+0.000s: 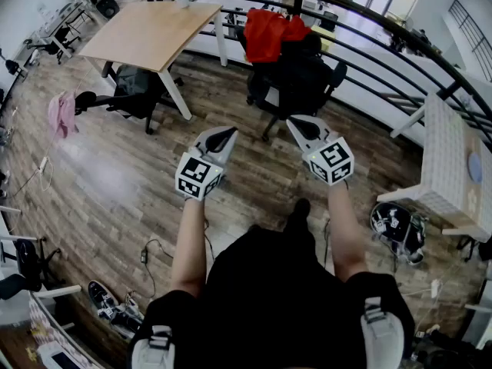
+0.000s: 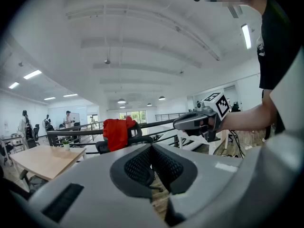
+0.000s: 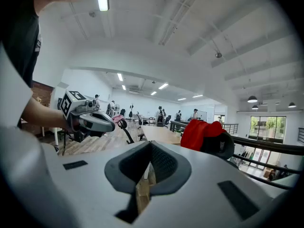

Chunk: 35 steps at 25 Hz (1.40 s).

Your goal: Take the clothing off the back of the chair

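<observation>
A red garment (image 1: 270, 31) hangs over the back of a black office chair (image 1: 296, 79) beside the railing; it also shows as a red garment (image 2: 117, 132) and a red garment (image 3: 200, 133) in the two gripper views. My left gripper (image 1: 224, 135) and right gripper (image 1: 298, 124) are held side by side in front of me, short of the chair, both shut with nothing between the jaws. The left gripper (image 2: 151, 161) and right gripper (image 3: 148, 161) each see the other one beside them.
A wooden table (image 1: 146, 33) stands to the left of the chair, with another black chair (image 1: 134, 91) under it. A pink cloth (image 1: 61, 115) hangs at far left. A curved black railing (image 1: 400, 48) runs behind the chair. A white table (image 1: 453, 167) is at right. Cables lie on the floor.
</observation>
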### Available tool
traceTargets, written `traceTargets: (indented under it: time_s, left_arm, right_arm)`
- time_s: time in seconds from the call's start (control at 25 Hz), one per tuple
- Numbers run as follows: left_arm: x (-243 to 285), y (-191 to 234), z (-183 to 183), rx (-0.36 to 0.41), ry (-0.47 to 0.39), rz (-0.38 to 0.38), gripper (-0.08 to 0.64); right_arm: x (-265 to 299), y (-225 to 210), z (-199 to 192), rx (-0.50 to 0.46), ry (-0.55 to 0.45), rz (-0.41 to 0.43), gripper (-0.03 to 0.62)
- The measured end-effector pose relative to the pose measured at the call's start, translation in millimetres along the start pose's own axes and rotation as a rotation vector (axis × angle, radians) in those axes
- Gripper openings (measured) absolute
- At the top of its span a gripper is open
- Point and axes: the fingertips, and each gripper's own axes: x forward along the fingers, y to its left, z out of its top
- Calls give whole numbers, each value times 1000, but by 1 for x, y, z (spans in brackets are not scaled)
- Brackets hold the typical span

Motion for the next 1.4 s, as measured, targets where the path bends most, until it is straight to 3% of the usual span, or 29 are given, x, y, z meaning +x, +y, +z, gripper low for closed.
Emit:
traceTargets:
  time_s: [0.16, 0.32, 0.88, 1.16, 1.4]
  left_arm:
    - [-4, 1, -5, -11, 8, -5, 3]
    - [-4, 3, -6, 17, 7, 4, 3]
    - [-5, -5, -14, 12, 10, -21, 3]
    - [0, -9, -16, -6, 4, -35, 2]
    - [11, -14, -18, -19, 4, -41, 3]
  right_arm:
    - [-1, 1, -2, -10, -32, 3, -2]
    - [-3, -5, -3, 69, -67, 6, -2]
    - [-6, -1, -21, 86, -6, -41, 0]
    - [-14, 4, -24, 92, -43, 0, 6]
    - [-19, 0, -32, 70, -3, -5, 9]
